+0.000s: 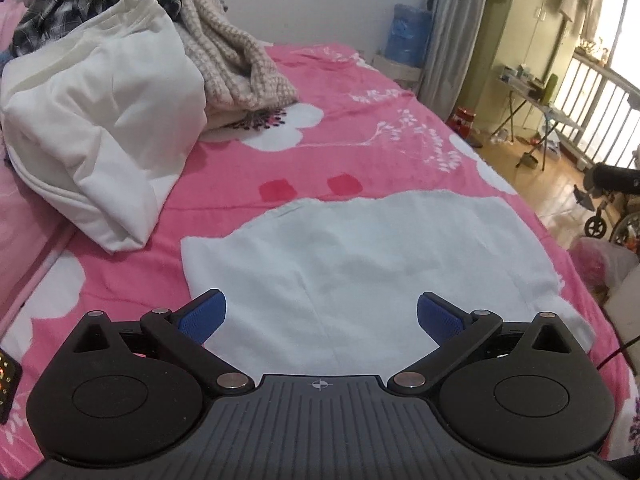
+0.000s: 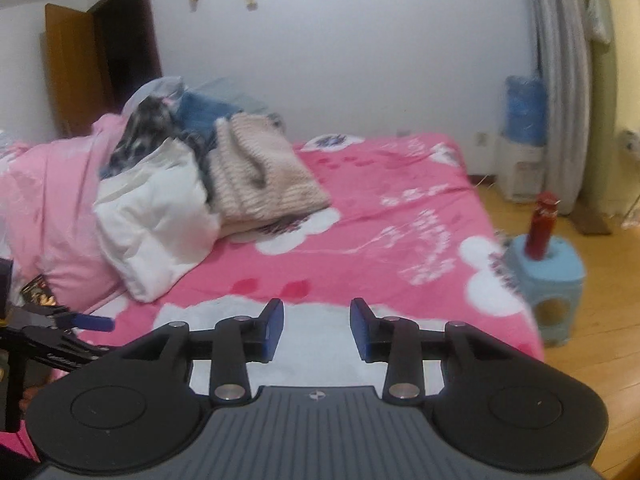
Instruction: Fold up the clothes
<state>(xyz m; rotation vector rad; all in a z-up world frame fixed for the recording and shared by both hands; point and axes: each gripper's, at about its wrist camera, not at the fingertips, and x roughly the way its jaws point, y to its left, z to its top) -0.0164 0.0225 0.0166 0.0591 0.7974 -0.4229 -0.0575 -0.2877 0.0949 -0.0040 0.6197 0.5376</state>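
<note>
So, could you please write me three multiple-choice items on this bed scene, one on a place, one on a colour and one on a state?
1. Where does the pale garment lie?
A. flat on the bedspread, in front of both grippers
B. on the clothes pile
C. on the floor

2. What colour are the fingertip pads?
A. red
B. blue
C. green

3. How is the left gripper?
A. shut on the garment
B. shut and empty
C. open, holding nothing

Answers: 1 A, it is spread over the pink floral cover, apart from the clothes pile. 2 B, both grippers' pads are blue. 3 C, its fingers stand wide apart above the cloth; the right gripper is open too.
</note>
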